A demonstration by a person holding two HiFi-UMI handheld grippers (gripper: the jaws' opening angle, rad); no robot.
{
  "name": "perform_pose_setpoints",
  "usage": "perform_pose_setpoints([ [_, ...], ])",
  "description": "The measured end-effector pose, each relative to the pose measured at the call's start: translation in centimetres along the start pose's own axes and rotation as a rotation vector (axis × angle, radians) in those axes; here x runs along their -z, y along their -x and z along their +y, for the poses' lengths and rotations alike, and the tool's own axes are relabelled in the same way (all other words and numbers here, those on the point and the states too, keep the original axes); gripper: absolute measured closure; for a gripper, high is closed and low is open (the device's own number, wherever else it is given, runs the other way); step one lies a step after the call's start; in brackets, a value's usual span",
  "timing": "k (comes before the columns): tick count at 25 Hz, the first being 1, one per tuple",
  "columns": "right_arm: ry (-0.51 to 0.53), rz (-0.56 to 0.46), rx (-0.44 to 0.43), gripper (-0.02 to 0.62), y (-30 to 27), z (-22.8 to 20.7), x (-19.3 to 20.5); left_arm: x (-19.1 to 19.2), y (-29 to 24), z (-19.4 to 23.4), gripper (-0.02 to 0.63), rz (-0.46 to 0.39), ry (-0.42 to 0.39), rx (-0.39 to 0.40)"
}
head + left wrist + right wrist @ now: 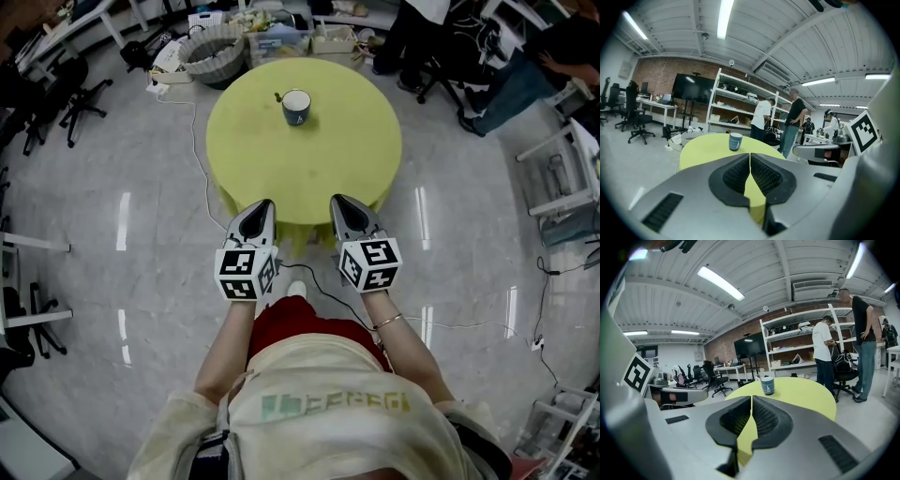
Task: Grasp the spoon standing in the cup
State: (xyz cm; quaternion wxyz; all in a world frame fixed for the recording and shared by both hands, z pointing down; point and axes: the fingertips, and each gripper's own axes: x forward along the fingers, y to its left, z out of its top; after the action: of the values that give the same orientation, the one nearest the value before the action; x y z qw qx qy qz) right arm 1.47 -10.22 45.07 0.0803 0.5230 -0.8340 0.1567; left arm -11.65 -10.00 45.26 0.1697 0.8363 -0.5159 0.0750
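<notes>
— While the left grey two-jaw gripper (263, 208) hangs just short of the round yellow-green table (319, 169), are its jaws doing anything?

— No. Its own view shows the ribbed black pads (736, 174) pressed together with nothing between them. Only tabletop shows through the notch below. I'd call it a waiting posture: it is held low in front of the body and aimed at the table, with no reach begun.

— And the target?

— Moving right, the thin spoon (278, 97) stands in the dark blue ceramic cup (296, 106), and its handle leans out over the cup's left rim. The cup is upright and alone on the far half of the table, past its centre.

— So it's nowhere near the tools.

— Well apart. Most of the tabletop lies between the tips and the cup. Across the table, the cup falls between the two grippers, and each gripper's view has it almost dead ahead.

— The other one?

— The right grey two-jaw gripper (343, 202) is level with its twin at the near rim. Its jaws are likewise closed on nothing.

— Why both side by side?

— Probably so either can go. Whichever does will have to spread its jaws first, then come in at that slim tilted handle without knocking the cup.
</notes>
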Motion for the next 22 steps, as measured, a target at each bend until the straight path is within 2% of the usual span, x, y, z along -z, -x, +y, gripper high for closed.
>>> perform_pose_setpoints([
  [5, -0.004, 0.013, 0.009, 0.557, -1.9, -0.9, -0.3, -0.6, -1.7, 1.0, 0.578, 0.002, 0.024, 0.011],
  [13, -0.022, 0.007, 0.045, 0.557, -3.4, -2.6, -0.8, -1.0, -3.7, 2.0, 0.578, 0.015, 0.001, 0.012],
  [22, -0.008, 0.002, 0.044, 0.557, -3.8, -1.8, -1.5, -1.4, -3.4, 2.4, 0.578, 0.011, -0.014, 0.022],
])
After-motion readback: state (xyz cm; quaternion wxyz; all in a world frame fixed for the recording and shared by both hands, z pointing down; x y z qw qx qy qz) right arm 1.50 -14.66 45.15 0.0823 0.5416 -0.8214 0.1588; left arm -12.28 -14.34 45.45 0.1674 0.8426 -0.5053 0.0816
